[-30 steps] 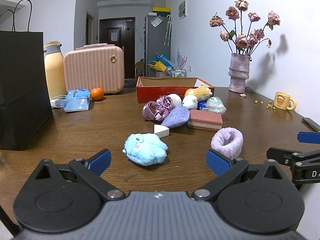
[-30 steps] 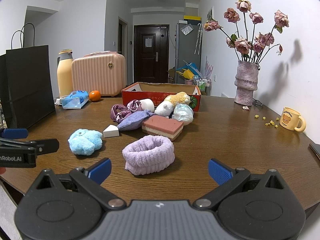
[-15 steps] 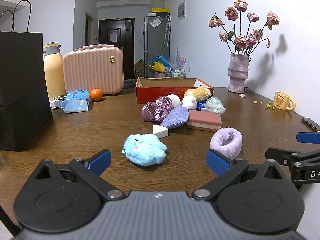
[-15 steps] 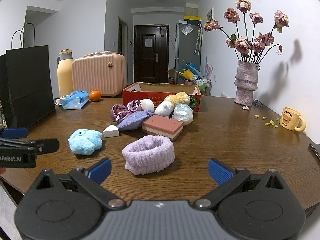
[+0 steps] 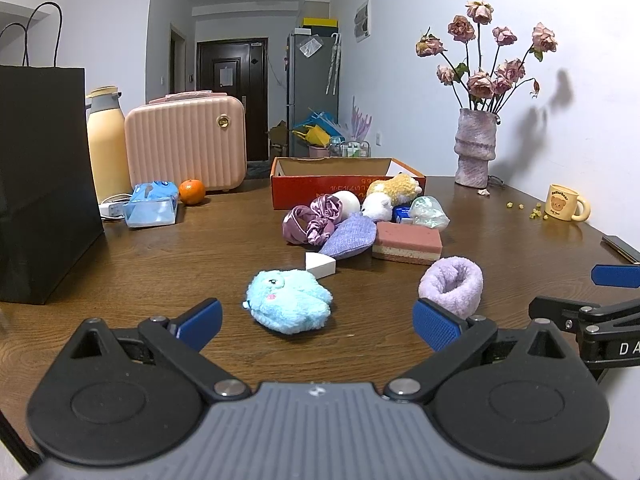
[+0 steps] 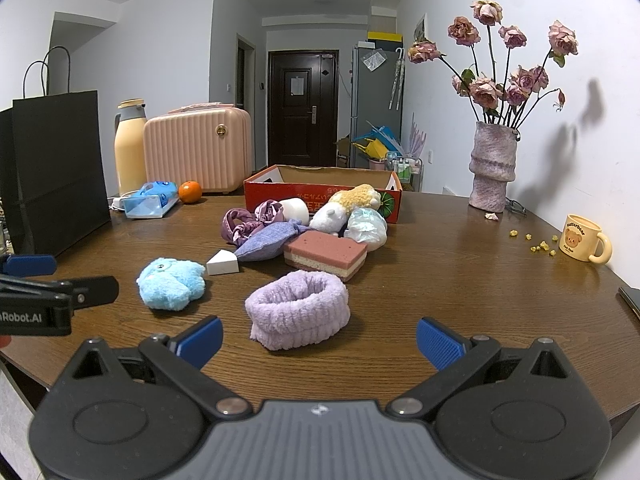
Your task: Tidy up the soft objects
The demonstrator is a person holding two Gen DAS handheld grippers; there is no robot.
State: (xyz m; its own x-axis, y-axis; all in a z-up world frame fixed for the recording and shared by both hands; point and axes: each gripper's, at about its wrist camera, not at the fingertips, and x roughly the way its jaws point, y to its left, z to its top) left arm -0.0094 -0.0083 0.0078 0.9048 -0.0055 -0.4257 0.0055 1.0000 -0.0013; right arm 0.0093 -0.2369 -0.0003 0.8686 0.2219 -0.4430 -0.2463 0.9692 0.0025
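Both grippers stood with jaws spread wide and empty: left gripper [image 5: 318, 318] faced the blue plush [image 5: 289, 300] at 12 o'clock; right gripper [image 6: 319, 338] faced the lilac band [image 6: 298, 309] likewise. A sound grasp would likely close across each soft body's middle, then carry it toward the red box [image 6: 322, 192] at the counter's [image 6: 460, 280] far 12 o'clock.

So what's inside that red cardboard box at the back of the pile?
The red box is open on top, and only its bare brown inner walls show. Its floor is hidden by the front wall, so any contents cannot be seen.
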